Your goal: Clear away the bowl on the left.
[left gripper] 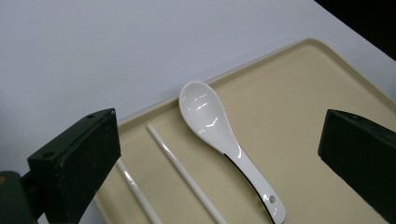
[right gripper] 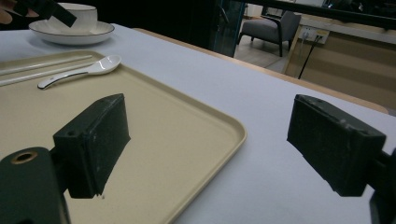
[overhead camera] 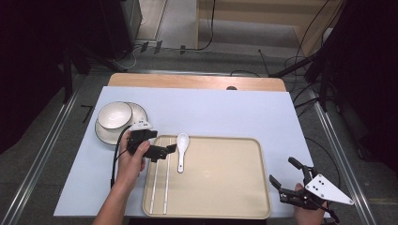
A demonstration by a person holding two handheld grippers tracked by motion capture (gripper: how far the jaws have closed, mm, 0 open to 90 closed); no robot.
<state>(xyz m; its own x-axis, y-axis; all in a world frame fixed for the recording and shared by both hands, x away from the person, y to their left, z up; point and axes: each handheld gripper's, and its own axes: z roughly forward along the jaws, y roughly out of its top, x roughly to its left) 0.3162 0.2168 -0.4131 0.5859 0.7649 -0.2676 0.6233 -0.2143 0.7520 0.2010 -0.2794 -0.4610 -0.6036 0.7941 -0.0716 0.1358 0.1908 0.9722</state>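
Spoon (left gripper: 219, 135), white and glossy, lies flat on the beige tray (overhead camera: 225, 187) beside two white chopsticks (overhead camera: 160, 173), just ahead of the left gripper (overhead camera: 171, 149), whose jaws stand wide apart with nothing between them. The left gripper view brings out the small hole at the spoon's handle end. The high view adds the bowl (overhead camera: 114, 115) on its saucer (overhead camera: 136, 112) and the right gripper (overhead camera: 285, 172), open beside the tray's right edge.

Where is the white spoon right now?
In the high view the spoon lies in the left part of the beige tray, just right of the two chopsticks, its bowl toward the far rim; the open left gripper hovers beside it.
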